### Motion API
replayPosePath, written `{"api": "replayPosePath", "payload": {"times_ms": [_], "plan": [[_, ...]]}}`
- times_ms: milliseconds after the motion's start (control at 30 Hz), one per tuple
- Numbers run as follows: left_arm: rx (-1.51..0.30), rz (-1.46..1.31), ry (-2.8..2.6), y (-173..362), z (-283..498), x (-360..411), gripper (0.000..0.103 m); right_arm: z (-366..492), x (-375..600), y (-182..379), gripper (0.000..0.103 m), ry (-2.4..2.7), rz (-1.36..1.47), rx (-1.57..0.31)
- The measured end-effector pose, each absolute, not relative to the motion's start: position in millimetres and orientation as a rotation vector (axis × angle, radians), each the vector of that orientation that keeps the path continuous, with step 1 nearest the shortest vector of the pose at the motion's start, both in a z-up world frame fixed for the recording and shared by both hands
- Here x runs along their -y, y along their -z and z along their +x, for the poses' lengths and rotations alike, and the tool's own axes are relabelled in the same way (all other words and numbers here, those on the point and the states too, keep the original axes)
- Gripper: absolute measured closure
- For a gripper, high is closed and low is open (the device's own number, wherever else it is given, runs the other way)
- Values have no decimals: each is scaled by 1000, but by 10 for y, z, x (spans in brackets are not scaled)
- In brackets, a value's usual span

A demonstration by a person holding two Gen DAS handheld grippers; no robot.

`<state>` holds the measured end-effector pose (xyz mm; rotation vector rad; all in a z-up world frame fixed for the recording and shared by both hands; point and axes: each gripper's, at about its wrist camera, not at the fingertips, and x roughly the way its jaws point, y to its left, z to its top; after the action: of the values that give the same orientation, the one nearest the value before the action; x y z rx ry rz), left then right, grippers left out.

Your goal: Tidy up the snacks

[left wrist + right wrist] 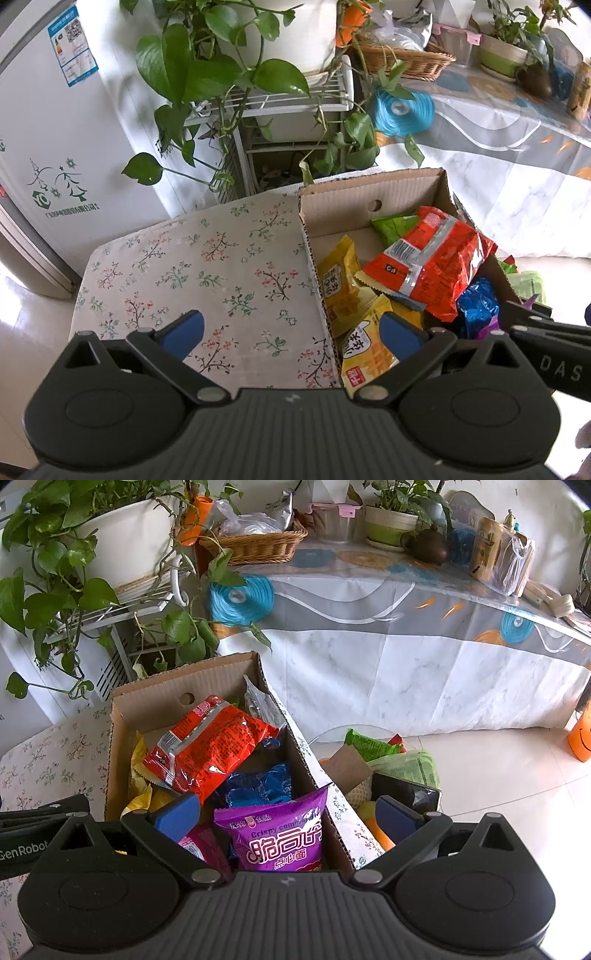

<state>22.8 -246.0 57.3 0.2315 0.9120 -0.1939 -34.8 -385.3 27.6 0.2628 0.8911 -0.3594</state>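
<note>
On a floral-patterned cloth surface sits an open brown corrugated cardboard box holding snack packets. A crinkled red foil packet lies on top, tilted across the pile. Beneath it are two yellow packets with Chinese lettering, a shiny blue foil packet, one green packet at the back and a purple bag printed "Crispy" standing at the near end.

The left gripper hovers low over the box's left wall, fingers spread wide and holding nothing; its right blue pad is above a yellow packet. The right gripper hangs over the box's near right corner, also spread wide and empty, the purple bag between its fingers.

Only the right wrist view shows a silver packet against the box's right wall, and loose green packets outside it to the right. Only the left wrist view shows a white refrigerator. Both show trailing green potted plants on a white wire stand.
</note>
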Motion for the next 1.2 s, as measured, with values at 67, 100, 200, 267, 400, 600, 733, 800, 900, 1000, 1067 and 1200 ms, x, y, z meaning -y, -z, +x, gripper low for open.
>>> {"api": "replayPosePath", "payload": {"times_ms": [67, 100, 200, 267, 400, 600, 733, 800, 900, 1000, 1067, 1200], "plan": [[-911, 234, 198, -571, 228, 2456, 3, -350, 3849, -274, 0, 356, 265, -892], [-910, 235, 199, -573, 227, 2453, 3, -348, 3850, -275, 0, 353, 265, -892], [-912, 242, 203, -570, 228, 2450, 3, -344, 3842, -267, 0, 353, 264, -895], [-913, 241, 205, -569, 227, 2445, 3, -340, 3843, -259, 0, 353, 265, -899], [-905, 220, 228, -585, 208, 2424, 3, -344, 3844, -254, 0, 364, 262, -901], [-872, 207, 262, -645, 120, 2393, 2, -367, 3814, -260, 0, 367, 254, -891], [-874, 197, 262, -658, 79, 2325, 1, -407, 3811, -251, 0, 351, 296, -890], [-874, 196, 265, -661, 57, 2280, 1, -420, 3785, -259, 0, 339, 298, -885], [-879, 203, 268, -649, 28, 2229, 1, -426, 3734, -266, 0, 329, 289, -884], [-895, 193, 273, -648, 37, 2199, 1, -445, 3687, -267, 0, 340, 284, -877], [-895, 178, 288, -666, 24, 2171, 1, -476, 3670, -274, 0, 347, 288, -871], [-878, 176, 315, -699, -55, 2080, 1, -550, 3595, -287, 0, 345, 284, -861]]}}
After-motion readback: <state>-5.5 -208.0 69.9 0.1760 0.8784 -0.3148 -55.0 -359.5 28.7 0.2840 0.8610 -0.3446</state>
